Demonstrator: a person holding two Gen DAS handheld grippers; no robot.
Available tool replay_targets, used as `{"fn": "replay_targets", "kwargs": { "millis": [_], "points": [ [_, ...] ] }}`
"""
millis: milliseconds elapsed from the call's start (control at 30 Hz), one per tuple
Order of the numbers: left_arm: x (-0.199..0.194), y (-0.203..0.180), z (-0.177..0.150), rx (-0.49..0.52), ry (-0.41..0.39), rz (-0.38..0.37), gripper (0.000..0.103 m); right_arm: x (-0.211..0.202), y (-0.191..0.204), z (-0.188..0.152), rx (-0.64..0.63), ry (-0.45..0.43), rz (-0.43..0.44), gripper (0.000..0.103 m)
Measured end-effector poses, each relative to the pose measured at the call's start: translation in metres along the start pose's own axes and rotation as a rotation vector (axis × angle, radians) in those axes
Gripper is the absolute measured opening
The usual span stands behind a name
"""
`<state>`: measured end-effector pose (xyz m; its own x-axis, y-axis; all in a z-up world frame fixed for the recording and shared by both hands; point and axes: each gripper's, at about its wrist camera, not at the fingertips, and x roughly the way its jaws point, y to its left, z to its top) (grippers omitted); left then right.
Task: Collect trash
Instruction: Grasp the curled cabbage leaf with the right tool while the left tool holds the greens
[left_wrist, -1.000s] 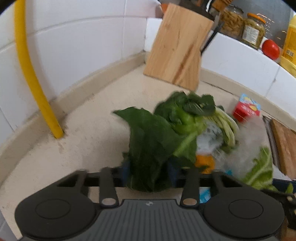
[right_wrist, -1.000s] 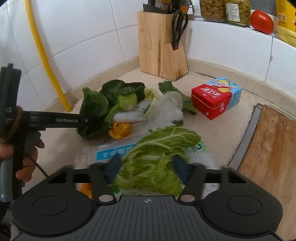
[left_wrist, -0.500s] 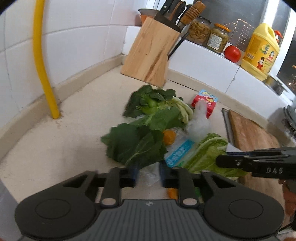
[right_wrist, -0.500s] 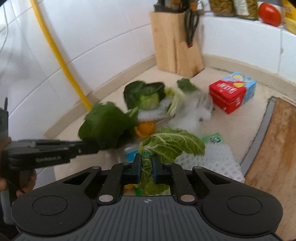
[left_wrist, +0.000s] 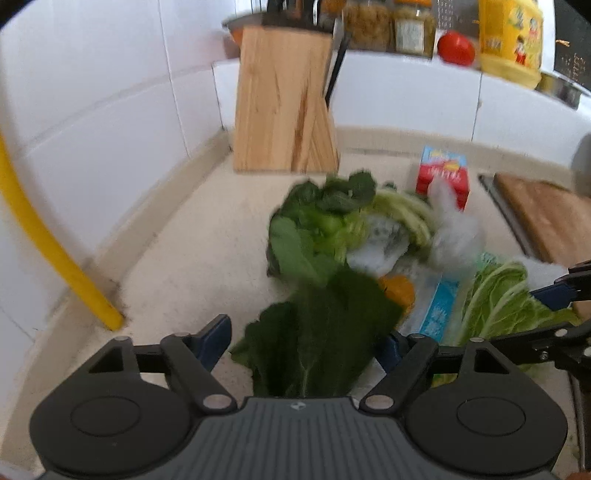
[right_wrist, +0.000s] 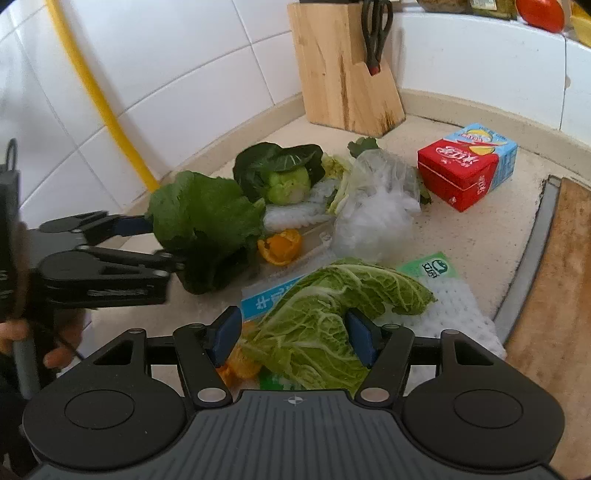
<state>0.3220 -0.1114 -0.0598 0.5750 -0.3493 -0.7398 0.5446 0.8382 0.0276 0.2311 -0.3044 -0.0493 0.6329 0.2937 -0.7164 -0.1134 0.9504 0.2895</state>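
While most print on the trash is too blurred to read, the red and blue carton (right_wrist: 467, 168) at the far right carries white Chinese characters on its red face, the blue-and-white wrapper (right_wrist: 267, 299) under the leaves shows white characters, and a green label (right_wrist: 430, 266) has a round logo. On the ledge behind stand a yellow bottle (left_wrist: 511, 37), jars and a tomato (left_wrist: 456, 48).

Half a second ago both tools were pinched nearly shut on their leaves; now each pair of jaws is opening. The left gripper (left_wrist: 306, 339) straddles the dark green leaf (left_wrist: 317, 332), pads clear of it. The right gripper (right_wrist: 293, 334) straddles the pale cabbage leaf (right_wrist: 332, 314), which lies on the white foam net (right_wrist: 458, 314); whether its right pad touches the leaf I cannot tell.

Both tools point steeply down at the heap on the beige counter (right_wrist: 461, 236), the left one held by a hand (right_wrist: 22, 332) at the near left.
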Motion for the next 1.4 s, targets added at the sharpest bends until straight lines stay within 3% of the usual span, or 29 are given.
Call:
{"fn": "replay_targets", "kwargs": {
  "millis": [67,100,133,200,233,400,567,700,767,833,867,900,1033,1300,1367,1400],
  "points": [
    [0.009,0.001,-0.001,-0.017,0.050,-0.020,0.047,0.008,0.000,0.002,-0.001,0.009,-0.029,0.058],
    [0.012,0.001,-0.003,-0.027,0.076,-0.024,0.037,0.011,0.001,0.003,-0.005,0.015,-0.055,0.039],
    [0.013,0.001,-0.005,-0.037,0.086,-0.037,0.034,0.013,0.000,0.004,-0.004,0.018,-0.061,0.027],
    [0.007,0.002,-0.008,-0.056,0.092,-0.058,0.017,0.012,-0.001,0.006,0.010,0.014,-0.044,0.022],
    [0.004,0.001,-0.008,-0.065,0.097,-0.071,0.013,0.010,-0.001,0.006,0.011,0.012,-0.037,0.018],
    [-0.037,0.004,-0.020,-0.135,0.079,-0.183,0.011,-0.014,0.004,0.010,0.017,-0.021,0.033,0.012],
    [-0.071,0.012,-0.036,-0.187,0.051,-0.214,0.011,-0.033,0.012,0.009,-0.004,-0.032,0.089,0.012],
    [-0.063,0.016,-0.041,-0.191,0.064,-0.118,0.023,-0.021,0.007,0.004,-0.013,0.012,0.051,0.018],
    [-0.059,0.019,-0.044,-0.202,0.061,-0.099,0.032,-0.011,0.004,0.002,-0.014,0.029,0.016,0.027],
    [-0.056,0.021,-0.046,-0.205,0.048,-0.086,0.046,-0.008,0.001,0.000,0.004,0.024,-0.011,0.067],
    [-0.054,0.023,-0.047,-0.209,0.047,-0.082,0.055,-0.006,0.001,-0.001,0.001,0.023,-0.007,0.072],
    [-0.053,0.025,-0.049,-0.220,0.048,-0.074,0.059,-0.004,0.002,-0.001,-0.007,0.017,-0.011,0.072],
    [-0.042,0.023,-0.050,-0.243,0.053,-0.044,0.060,0.004,0.006,-0.002,-0.024,0.020,-0.045,0.075],
    [-0.031,0.002,-0.053,-0.167,0.070,-0.003,0.059,0.013,0.020,-0.007,-0.091,0.024,-0.085,0.071],
    [-0.029,-0.002,-0.050,-0.164,0.076,0.001,0.054,0.014,0.020,-0.007,-0.085,0.019,-0.093,0.063],
    [-0.028,-0.005,-0.049,-0.157,0.079,0.000,0.050,0.015,0.020,-0.007,-0.082,0.022,-0.102,0.052]
  ]
}}
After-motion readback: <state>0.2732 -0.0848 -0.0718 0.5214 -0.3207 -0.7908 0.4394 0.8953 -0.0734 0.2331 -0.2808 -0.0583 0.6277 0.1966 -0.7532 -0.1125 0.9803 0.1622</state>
